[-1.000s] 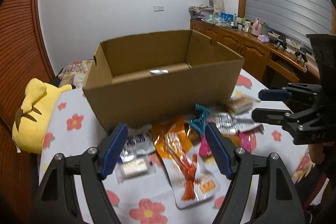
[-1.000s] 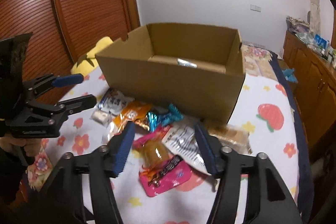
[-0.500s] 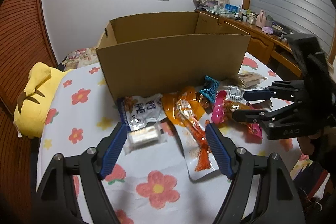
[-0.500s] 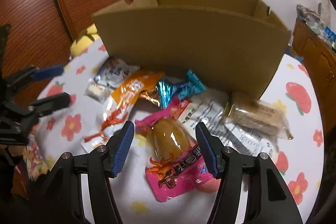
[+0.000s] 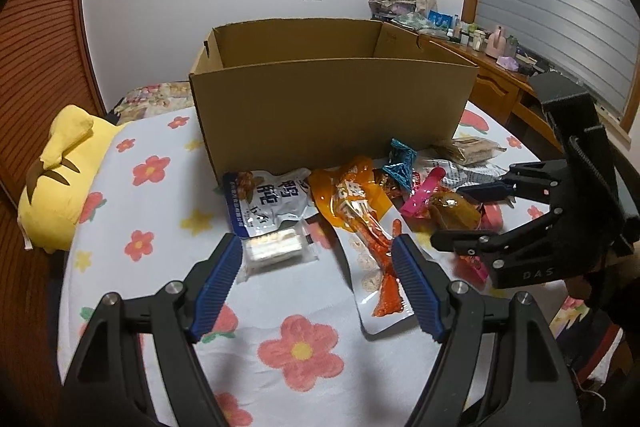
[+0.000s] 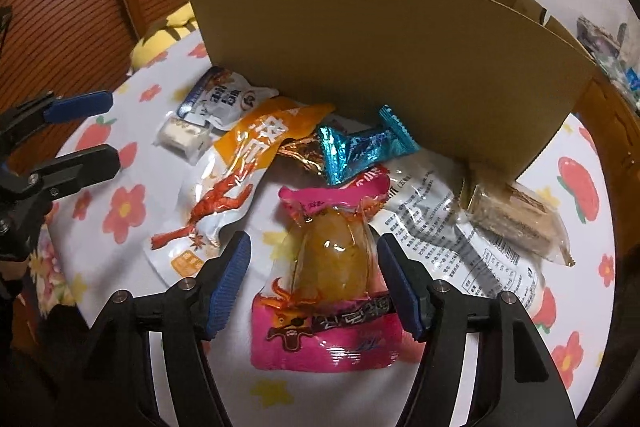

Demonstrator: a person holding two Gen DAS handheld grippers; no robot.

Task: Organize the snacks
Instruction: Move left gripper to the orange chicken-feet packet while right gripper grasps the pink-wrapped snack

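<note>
Snacks: pink packet and the others lie on the bed before the cardboard box; none visibly boxed. Right gripper open, straddling the packet; left gripper open, empty.

L gripper: jaws spread wide, nothing between the blue pads, held low, pointing fwd. R gripper: also wide apart, tilted down, blue pads either side, not touching. Both grippers sit side by side, near each other.
</note>
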